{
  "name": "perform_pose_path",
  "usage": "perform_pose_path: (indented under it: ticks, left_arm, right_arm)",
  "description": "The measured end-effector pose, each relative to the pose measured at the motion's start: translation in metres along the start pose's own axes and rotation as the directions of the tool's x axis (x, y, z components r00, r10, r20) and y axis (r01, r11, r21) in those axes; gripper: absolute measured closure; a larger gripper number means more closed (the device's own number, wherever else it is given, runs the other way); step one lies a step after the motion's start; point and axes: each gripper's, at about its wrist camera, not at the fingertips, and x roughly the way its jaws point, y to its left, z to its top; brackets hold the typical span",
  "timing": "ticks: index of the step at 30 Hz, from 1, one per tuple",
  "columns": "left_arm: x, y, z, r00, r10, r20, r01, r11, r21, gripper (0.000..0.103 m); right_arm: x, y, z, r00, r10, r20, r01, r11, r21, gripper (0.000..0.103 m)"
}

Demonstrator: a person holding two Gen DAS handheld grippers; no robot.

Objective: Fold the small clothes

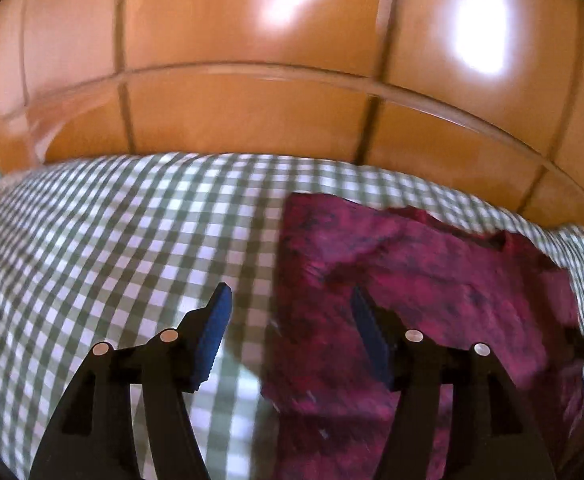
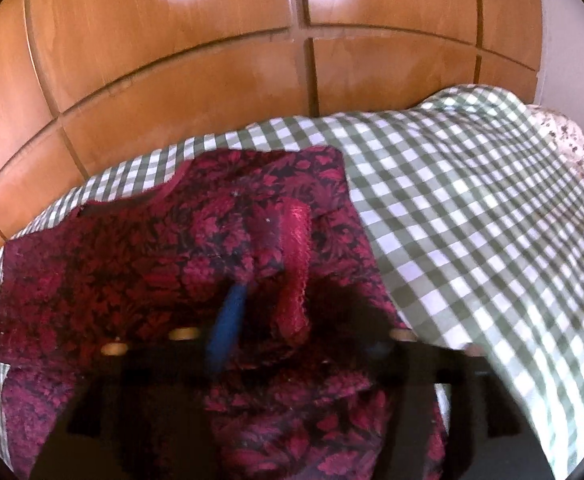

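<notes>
A: Tongs first. Left tongs (image 1: 290, 300) are standing apart, nothing between the pads, hanging over the near left edge of the red floral garment (image 1: 432, 292). One blue pad (image 1: 216, 332) is over the checked cloth (image 1: 112, 248), the other over the fabric.

B: And the right tongs (image 2: 276, 292)?

A: Blurry. One blue pad (image 2: 230, 316) is showing, the other finger is lost in dark smear. A ridge of red fabric is rising in the gap, but I am not seeing pads pressing on it, so I am calling them parted, not gripping.

B: Garment location?

A: Lying mostly flat on the checked cloth, near its far edge, close to the wooden panelling (image 1: 252, 112). Neckline toward the panels, a fold or sleeve lying across the middle.

B: Risks?

A: That ridge is snagging risk number one: if the right tongs are pulling away while a pad is catching it, the fold is getting dragged open. Second, the left tongs are straddling the garment edge, so closing there could be pinching the checked cloth along with the fabric and hauling both.

B: Pose?

A: Both are pointing steeply downward and forward, toward the panels. Left sits beside the garment's left edge, right directly above its middle.
</notes>
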Motion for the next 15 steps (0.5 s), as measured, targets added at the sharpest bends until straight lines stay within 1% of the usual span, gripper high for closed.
perform_pose_path:
  ticks: [1,3,6,9,15]
  left_arm:
    - [-0.005,-0.007,-0.005,1.0,-0.012,0.004,0.012,1.0,0.027,0.042]
    - [-0.011,-0.013,-0.011,0.999,-0.035,0.005,0.035,0.998,0.051,0.042]
    - [-0.013,-0.024,-0.018,0.999,-0.051,0.004,0.05,0.995,0.089,0.042]
    - [-0.009,-0.031,-0.024,0.998,-0.058,-0.011,0.059,0.993,0.105,0.042]
    - [0.004,-0.033,-0.034,0.998,-0.054,-0.022,0.057,0.991,0.125,0.042]
  right_arm:
    - [-0.007,0.002,0.001,1.0,0.008,0.016,-0.008,1.0,-0.006,0.033]
    - [-0.018,0.008,0.001,0.999,0.029,0.038,-0.028,0.999,-0.032,0.033]
    - [-0.026,0.021,0.002,0.996,0.073,0.049,-0.07,0.995,-0.072,0.033]
    - [-0.02,0.034,0.003,0.995,0.1,0.027,-0.097,0.99,-0.102,0.034]
    - [0.003,0.034,-0.005,0.995,0.094,-0.021,-0.096,0.991,-0.098,0.034]
